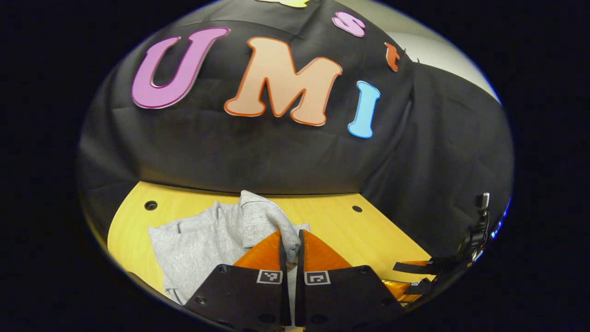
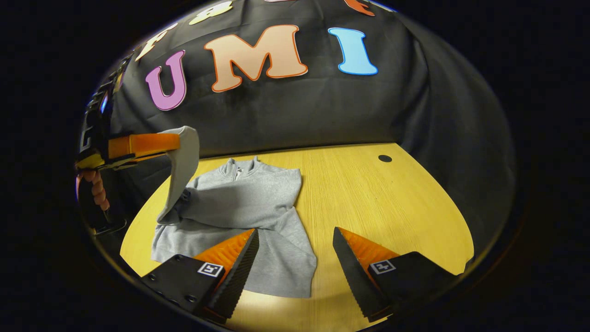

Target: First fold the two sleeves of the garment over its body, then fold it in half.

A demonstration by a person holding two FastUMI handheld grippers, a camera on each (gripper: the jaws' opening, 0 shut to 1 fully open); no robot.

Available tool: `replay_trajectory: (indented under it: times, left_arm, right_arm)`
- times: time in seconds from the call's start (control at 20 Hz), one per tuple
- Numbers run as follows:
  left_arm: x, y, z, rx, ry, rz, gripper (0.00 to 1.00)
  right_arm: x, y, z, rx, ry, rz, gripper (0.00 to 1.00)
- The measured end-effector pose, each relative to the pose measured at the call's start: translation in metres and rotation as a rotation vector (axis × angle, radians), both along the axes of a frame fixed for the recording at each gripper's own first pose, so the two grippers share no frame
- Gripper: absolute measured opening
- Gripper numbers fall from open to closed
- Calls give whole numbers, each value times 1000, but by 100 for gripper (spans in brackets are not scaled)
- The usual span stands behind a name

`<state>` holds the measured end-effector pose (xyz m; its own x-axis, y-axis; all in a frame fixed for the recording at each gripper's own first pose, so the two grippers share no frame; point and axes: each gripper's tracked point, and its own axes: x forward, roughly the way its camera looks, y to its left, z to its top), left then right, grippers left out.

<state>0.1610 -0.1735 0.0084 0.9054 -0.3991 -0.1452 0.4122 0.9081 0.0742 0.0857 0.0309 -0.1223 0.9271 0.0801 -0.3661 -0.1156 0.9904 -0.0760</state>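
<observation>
Sweatshirt point(image 2: 249, 203) lies grey on the wooden counter point(image 2: 392, 203). Left claw point(image 1: 291, 244) pinches its lifted sleeve point(image 2: 182, 170); right claw point(image 2: 295, 240) hovers wide apart above the hem.

Right of the grey garment point(image 2: 249, 203), the wooden table point(image 2: 392, 207) lies bare and passable. The raised sleeve point(image 2: 182, 170) blocks the left side, apparently leaving little room beside the booth wall point(image 2: 286, 115).

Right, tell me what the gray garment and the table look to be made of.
The garment looks like a soft knit, sweatshirt-type fabric: matte heathered gray, and the sleeve held up by the left gripper drapes limply. The table looks like light wood or wood-look laminate: fine straight grain with a smooth, faintly shiny finish. Which of the two, I can't tell.
</observation>
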Motion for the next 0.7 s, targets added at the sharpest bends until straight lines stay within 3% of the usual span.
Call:
replay_trajectory:
  times: [0.3, 0.7]
  left_arm:
    - [39, -72, -21, 64, 4, -88, 2]
    - [83, -92, -73, 156, 43, -64, 7]
  right_arm:
    - [8, -29, 0, 30, 12, -33, 99]
    - [8, -61, -9, 86, 34, -92, 99]
